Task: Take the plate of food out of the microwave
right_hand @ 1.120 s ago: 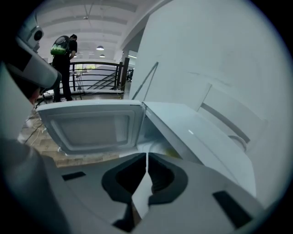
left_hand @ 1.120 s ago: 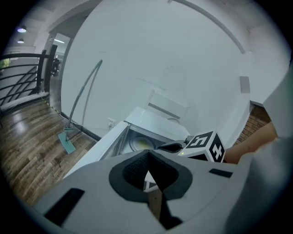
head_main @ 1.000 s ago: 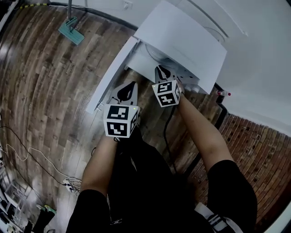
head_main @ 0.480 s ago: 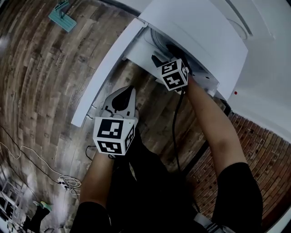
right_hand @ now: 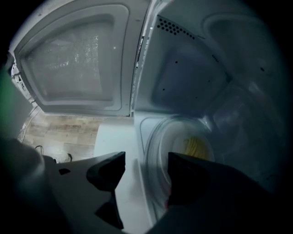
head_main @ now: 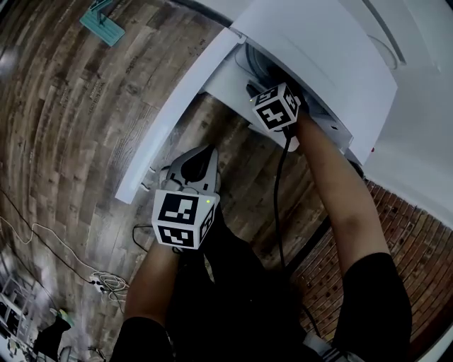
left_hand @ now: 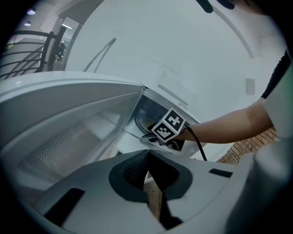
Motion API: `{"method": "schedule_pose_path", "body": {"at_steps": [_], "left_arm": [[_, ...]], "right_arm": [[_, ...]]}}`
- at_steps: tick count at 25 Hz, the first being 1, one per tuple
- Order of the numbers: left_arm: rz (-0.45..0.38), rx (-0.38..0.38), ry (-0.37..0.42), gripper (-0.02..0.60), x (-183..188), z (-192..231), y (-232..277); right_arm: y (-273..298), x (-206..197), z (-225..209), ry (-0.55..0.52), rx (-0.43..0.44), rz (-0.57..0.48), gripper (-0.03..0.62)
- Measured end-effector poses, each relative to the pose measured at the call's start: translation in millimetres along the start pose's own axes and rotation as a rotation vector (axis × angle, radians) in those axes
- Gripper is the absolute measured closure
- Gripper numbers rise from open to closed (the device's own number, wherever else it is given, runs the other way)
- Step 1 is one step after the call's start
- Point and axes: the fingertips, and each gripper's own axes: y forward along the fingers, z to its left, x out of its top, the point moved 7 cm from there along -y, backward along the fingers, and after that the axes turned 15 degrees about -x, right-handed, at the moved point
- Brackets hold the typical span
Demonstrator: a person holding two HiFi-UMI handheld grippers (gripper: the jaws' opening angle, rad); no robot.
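The white microwave (head_main: 318,49) stands with its door (head_main: 177,99) swung wide to the left. Inside, a clear glass plate (right_hand: 183,146) carries yellow food (right_hand: 198,147). My right gripper (right_hand: 145,171) reaches into the cavity, its jaws opening wide; the plate's near rim lies in the gap between them, untouched by either pad. In the head view the right gripper (head_main: 258,90) is at the cavity mouth. My left gripper (head_main: 195,159) hangs back below the door, shut and empty. From the left gripper (left_hand: 147,176) view the plate (left_hand: 144,122) is partly hidden behind the right gripper (left_hand: 149,135).
A wooden plank floor (head_main: 78,141) spreads below. A brick wall (head_main: 417,240) rises at the lower right. A black cable (head_main: 279,184) trails from the right gripper. Loose cables (head_main: 106,283) lie on the floor, and a teal object (head_main: 101,21) at the top left.
The right gripper has moved up from in front of the microwave into its cavity. The left gripper has dropped back a little, away from the door.
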Motion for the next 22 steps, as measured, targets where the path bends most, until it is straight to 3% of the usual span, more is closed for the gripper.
{"method": "schedule_pose_path", "body": {"at_steps": [4,10,15,19,22], "left_arm": [[0.008,-0.012,-0.006,0.586,-4,-1,3],[0.012,-0.028,-0.003,0.586,-7,-3,7],[0.008,-0.027,-0.014,0.586,-11,-3,7],[0.008,-0.034,-0.021,0.586,-15,-6,9],[0.013,-0.039,-0.023,0.586,-20,-7,10]], "right_arm": [[-6,-1,9,-0.066,-0.024,-0.016,0.298],[-19,-8,26,-0.110,-0.074,-0.057,0.381],[-23,-13,34,-0.250,-0.180,-0.077,0.447],[-25,-18,30,-0.274,-0.257,-0.085,0.527],[-26,-23,31,-0.308,-0.293,-0.086,0.545]]}}
